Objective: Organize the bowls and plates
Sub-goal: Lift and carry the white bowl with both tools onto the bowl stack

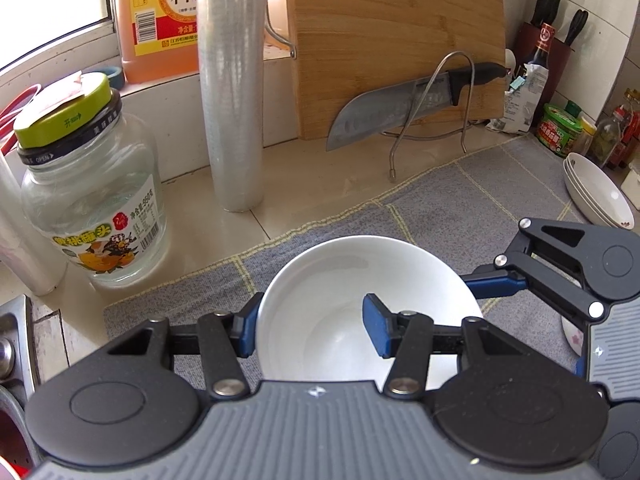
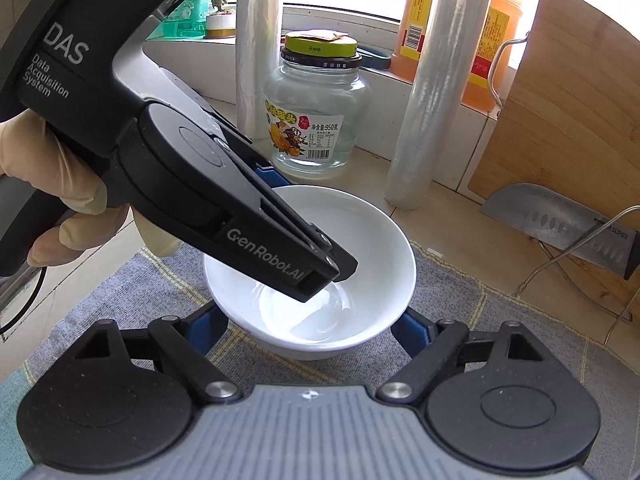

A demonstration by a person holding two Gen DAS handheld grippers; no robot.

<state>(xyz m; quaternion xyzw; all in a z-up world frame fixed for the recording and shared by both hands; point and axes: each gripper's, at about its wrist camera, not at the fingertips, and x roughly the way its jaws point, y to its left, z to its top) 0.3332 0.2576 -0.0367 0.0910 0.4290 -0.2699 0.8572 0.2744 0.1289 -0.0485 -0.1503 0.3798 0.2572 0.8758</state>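
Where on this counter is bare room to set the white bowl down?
Free: the grey mat between the white bowl and the stacked plates. Crowded: the back edge, with jar, film roll, cutting board and knife.

Bowl (image 1: 360,300) on mat (image 1: 460,200); glass jar (image 1: 96,208) left of bowl, cutting board (image 1: 392,40) behind, stacked plates (image 1: 596,192) right.

In the right wrist view the black left gripper (image 2: 320,276) covers part of the white ceramic bowl's (image 2: 372,240) inside, and the bowl hides the right gripper's blue pads, so contact there cannot be told. The orange plastic bottle (image 1: 160,20) and upright bamboo cutting board (image 1: 396,40) are cut off by the top edge. The small jars (image 1: 612,136) at far right are too small to identify.
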